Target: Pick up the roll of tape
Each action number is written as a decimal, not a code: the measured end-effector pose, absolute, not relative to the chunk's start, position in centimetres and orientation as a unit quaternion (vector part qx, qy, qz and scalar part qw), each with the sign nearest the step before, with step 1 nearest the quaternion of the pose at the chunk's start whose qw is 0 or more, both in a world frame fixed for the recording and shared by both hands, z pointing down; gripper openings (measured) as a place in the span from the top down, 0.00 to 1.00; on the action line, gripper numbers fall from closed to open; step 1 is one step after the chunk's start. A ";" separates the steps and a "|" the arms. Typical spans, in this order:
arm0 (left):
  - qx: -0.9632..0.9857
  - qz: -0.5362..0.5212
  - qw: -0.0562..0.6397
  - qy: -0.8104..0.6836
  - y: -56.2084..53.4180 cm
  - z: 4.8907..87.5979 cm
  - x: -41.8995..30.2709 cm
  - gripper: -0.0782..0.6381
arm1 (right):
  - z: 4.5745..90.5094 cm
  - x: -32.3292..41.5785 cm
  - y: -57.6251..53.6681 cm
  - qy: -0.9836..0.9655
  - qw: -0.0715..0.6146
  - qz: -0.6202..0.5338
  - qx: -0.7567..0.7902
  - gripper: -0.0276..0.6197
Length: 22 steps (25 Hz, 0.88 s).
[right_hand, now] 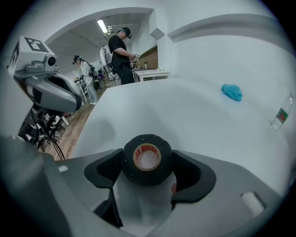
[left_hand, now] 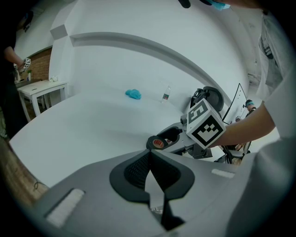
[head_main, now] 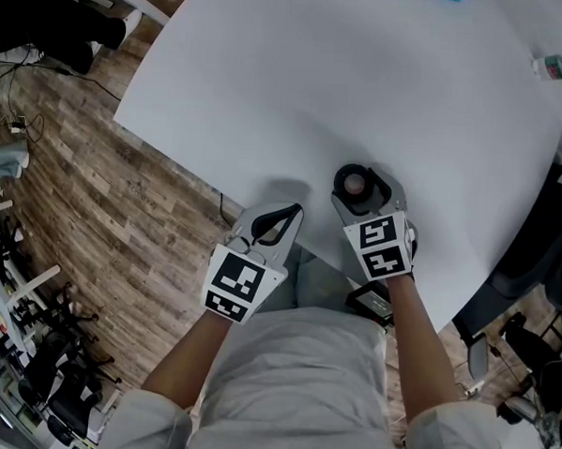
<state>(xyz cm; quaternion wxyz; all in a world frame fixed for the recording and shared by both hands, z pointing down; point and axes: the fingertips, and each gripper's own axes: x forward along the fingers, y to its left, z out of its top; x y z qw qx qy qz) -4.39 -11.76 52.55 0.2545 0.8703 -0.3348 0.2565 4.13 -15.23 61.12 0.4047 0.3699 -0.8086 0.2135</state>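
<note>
1. Right gripper [right_hand: 148, 162]: jaws wide, both pads against the sides of the roll of tape [right_hand: 147, 177].
2. Roll lies flat, hole up, on the white table [head_main: 364, 82], near its front edge.
3. Left gripper [left_hand: 149, 152]: jaws closed, empty, at the table edge. In the head view the roll is at its 2 o'clock.
4. Blue cloth [right_hand: 231, 91]: 2 o'clock of the roll, well apart.
</note>
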 end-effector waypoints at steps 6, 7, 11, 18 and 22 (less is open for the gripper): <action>0.870 0.255 0.252 -0.338 -11.6 52.2 -5.0 0.87 | 60.8 3.6 -14.8 -0.810 0.409 0.205 0.366 0.43; 0.870 0.255 0.251 -0.338 -11.6 52.2 -5.0 0.86 | 60.7 3.6 -14.6 -0.811 0.408 0.206 0.366 0.43; 0.873 0.252 0.247 -0.337 -11.6 51.8 -5.0 0.86 | 60.3 3.7 -14.3 -0.810 0.409 0.210 0.365 0.43; 0.879 0.249 0.235 -0.331 -11.3 51.1 -4.7 0.86 | 58.5 3.8 -13.8 -0.815 0.383 0.215 0.379 0.43; 0.884 0.248 0.226 -0.326 -11.1 50.4 -4.4 0.86 | 57.3 4.4 -13.3 -0.813 0.376 0.218 0.387 0.43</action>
